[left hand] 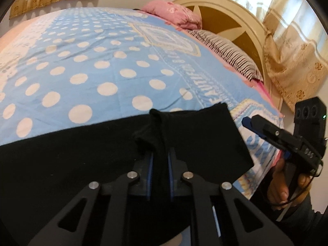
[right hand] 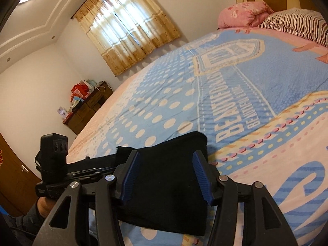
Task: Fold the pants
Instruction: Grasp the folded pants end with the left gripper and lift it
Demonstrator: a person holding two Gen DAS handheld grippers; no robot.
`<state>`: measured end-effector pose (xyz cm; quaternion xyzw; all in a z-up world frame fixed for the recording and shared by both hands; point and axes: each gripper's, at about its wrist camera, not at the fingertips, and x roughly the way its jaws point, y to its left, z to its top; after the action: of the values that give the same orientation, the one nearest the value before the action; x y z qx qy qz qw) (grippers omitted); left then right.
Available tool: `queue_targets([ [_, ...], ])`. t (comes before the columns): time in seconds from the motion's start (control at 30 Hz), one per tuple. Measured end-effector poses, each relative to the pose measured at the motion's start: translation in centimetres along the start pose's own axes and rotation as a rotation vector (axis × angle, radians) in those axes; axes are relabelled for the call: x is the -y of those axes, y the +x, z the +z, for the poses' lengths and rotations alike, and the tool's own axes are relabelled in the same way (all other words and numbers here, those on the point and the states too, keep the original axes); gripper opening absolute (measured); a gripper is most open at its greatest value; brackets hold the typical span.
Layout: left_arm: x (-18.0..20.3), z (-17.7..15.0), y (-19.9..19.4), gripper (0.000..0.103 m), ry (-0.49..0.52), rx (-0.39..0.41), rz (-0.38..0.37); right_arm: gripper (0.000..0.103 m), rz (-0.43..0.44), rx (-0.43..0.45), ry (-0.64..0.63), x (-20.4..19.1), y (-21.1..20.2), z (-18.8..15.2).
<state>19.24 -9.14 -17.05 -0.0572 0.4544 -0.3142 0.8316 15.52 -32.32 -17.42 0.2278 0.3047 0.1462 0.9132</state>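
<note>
**Left gripper has a pinch of black pants; right gripper straddles the end, not yet clamped**

Far left in the right wrist view, a wooden dresser (right hand: 86, 106) stands against the wall under a curtained window (right hand: 127, 34); neither bears on the work. The black pants (left hand: 86, 149) lie flat across the near side of the bed, on a blue polka-dot bedspread (left hand: 86, 61), with their squared end toward the headboard side.

The left gripper (left hand: 160, 157) is clamped on a raised ridge of the pants fabric, which stands up bunched between its blue pads (left hand: 150, 176). To its right, the right gripper (right hand: 166, 176) sits over the end of the pants with its fingers apart, one on each side of the cloth and not pressing on it. Further right lie a striped pillow (left hand: 225, 51), a pink pillow (left hand: 174, 14) and the cream headboard (left hand: 221, 2).

Risks, as I judge them: the left pinch looks narrow and may hold only the top layer, so lifting could peel the layers apart instead of carrying the whole thickness. If the left gripper lifts before the right one closes, the free end would drag and skew the fold. The right fingers might also catch bedspread along with the pants.
</note>
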Motion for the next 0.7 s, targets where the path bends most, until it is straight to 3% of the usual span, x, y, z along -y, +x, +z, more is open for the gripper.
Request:
queue_targets([
  [0.27, -2.2, 0.8, -4.4, 0.012, -0.051, 0.048, 0.011, 0.057, 0.009, -0.013, -0.037, -0.9, 0.3, -0.5],
  [0.7, -8.0, -0.5, -8.8, 0.012, -0.167, 0.067, 0.115, 0.057, 0.030, -0.037, -0.146, -3.4, 0.9, -1.8],
])
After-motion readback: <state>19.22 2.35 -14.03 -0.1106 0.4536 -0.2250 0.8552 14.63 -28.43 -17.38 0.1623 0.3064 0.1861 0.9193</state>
